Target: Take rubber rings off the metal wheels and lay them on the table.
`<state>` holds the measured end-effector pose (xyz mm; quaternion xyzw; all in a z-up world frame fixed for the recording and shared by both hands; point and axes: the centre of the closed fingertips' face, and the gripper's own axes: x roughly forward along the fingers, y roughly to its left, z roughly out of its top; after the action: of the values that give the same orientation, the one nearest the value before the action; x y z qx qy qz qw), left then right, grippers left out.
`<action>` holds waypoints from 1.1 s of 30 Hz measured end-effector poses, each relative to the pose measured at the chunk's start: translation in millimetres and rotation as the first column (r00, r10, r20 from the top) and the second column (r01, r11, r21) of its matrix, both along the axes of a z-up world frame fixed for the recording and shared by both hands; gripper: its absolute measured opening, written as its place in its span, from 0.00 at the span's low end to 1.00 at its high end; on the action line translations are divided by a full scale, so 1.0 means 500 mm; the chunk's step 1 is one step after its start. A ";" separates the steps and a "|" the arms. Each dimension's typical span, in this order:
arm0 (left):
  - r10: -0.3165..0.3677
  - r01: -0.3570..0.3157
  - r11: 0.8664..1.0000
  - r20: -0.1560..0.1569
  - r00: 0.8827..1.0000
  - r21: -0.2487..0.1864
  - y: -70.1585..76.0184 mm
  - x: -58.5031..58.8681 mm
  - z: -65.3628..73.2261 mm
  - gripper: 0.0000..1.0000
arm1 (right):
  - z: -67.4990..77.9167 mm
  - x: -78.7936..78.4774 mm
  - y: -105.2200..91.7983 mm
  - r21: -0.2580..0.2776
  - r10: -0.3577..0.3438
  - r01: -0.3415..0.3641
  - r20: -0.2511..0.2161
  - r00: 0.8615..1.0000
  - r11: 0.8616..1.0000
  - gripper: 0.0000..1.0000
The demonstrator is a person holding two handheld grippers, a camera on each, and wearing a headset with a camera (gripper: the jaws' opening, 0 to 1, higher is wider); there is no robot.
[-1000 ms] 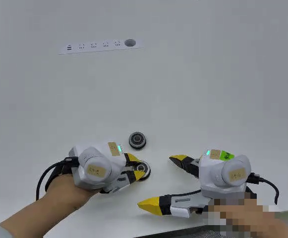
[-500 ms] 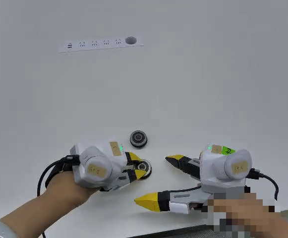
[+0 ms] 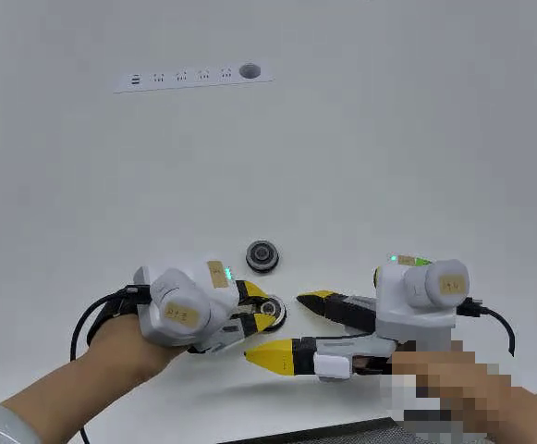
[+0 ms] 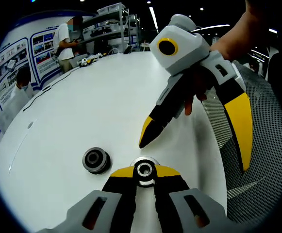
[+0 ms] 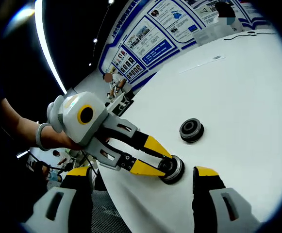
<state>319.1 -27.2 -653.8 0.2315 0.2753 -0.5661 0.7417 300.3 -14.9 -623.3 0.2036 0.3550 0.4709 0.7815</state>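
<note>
One wheel (image 3: 274,314) sits pinched between my left gripper's (image 3: 259,306) yellow tips on the table (image 3: 388,166). The other wheel (image 3: 262,255) lies free just beyond. My right gripper (image 3: 285,326) gapes wide, with its tips just beside the pinched wheel.

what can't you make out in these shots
The held wheel, head view: mostly covered by the left gripper; its rim barely shows.
The power strip, head view: sockets too small to read.
The wall posters, right gripper view: text too small and blurred.
</note>
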 end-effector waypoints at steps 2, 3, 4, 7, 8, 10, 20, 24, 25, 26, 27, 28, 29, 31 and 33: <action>-0.002 0.002 1.000 0.000 1.000 0.000 0.000 0.000 0.000 0.13 | -0.001 0.000 0.002 0.008 0.001 -0.001 -0.017 1.000 1.000 0.86; -0.003 0.003 1.000 -0.001 1.000 -0.001 0.000 0.000 0.000 0.13 | 0.000 0.000 0.003 0.014 0.001 -0.001 -0.024 1.000 1.000 0.86; -0.005 0.005 1.000 0.000 1.000 -0.001 0.000 0.000 0.000 0.13 | 0.000 0.000 0.005 0.020 0.003 -0.002 -0.032 0.999 1.000 0.86; -0.008 0.008 1.000 0.000 1.000 -0.002 0.000 0.000 0.000 0.13 | 0.001 0.002 0.008 0.030 0.005 -0.004 -0.053 0.999 1.000 0.86; -0.009 0.009 1.000 0.001 1.000 -0.003 0.000 0.000 0.000 0.13 | 0.001 0.004 0.010 0.034 0.006 -0.004 -0.064 0.998 0.999 0.86; -0.010 0.010 1.000 0.000 1.000 -0.003 0.000 0.000 0.000 0.13 | 0.004 0.008 0.011 0.042 0.003 0.000 -0.075 0.997 0.999 0.86; -0.018 0.018 1.000 0.000 1.000 -0.007 0.000 0.000 0.000 0.13 | 0.004 0.017 0.017 0.064 0.020 -0.010 -0.157 0.987 0.998 0.86; -0.022 0.022 1.000 0.000 1.000 -0.010 0.000 0.001 0.000 0.13 | 0.002 0.019 0.019 0.067 0.033 -0.021 -0.179 0.983 0.998 0.86; -0.023 0.023 1.000 -0.001 1.000 -0.011 0.000 0.001 0.001 0.13 | 0.002 0.017 0.021 0.072 0.043 -0.030 -0.192 0.980 0.997 0.85; -0.024 0.024 1.000 -0.002 1.000 -0.012 0.000 0.001 0.001 0.13 | 0.002 0.017 0.022 0.072 0.047 -0.033 -0.194 0.980 0.997 0.85; -0.025 0.025 1.000 -0.002 1.000 -0.012 0.000 0.000 0.001 0.13 | 0.002 0.017 0.023 0.072 0.052 -0.038 -0.195 0.979 0.997 0.85; -0.026 0.026 1.000 -0.002 1.000 -0.012 -0.001 0.000 0.001 0.13 | 0.001 0.017 0.025 0.069 0.061 -0.048 -0.196 0.979 0.996 0.84; -0.025 0.025 1.000 -0.003 1.000 -0.013 -0.001 0.000 0.001 0.13 | 0.001 0.017 0.026 0.068 0.064 -0.051 -0.196 0.979 0.996 0.84; -0.023 0.023 1.000 -0.004 1.000 -0.015 -0.001 0.000 0.001 0.13 | 0.003 0.019 0.028 0.069 0.069 -0.057 -0.193 0.979 0.996 0.84; -0.021 0.021 1.000 -0.005 1.000 -0.017 -0.001 0.000 0.001 0.13 | 0.003 0.021 0.031 0.069 0.076 -0.063 -0.195 0.978 0.996 0.84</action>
<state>319.2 -27.5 -653.5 0.2266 0.2702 -0.5767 0.7370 311.0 0.5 -621.7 0.2608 0.4227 0.4863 0.7189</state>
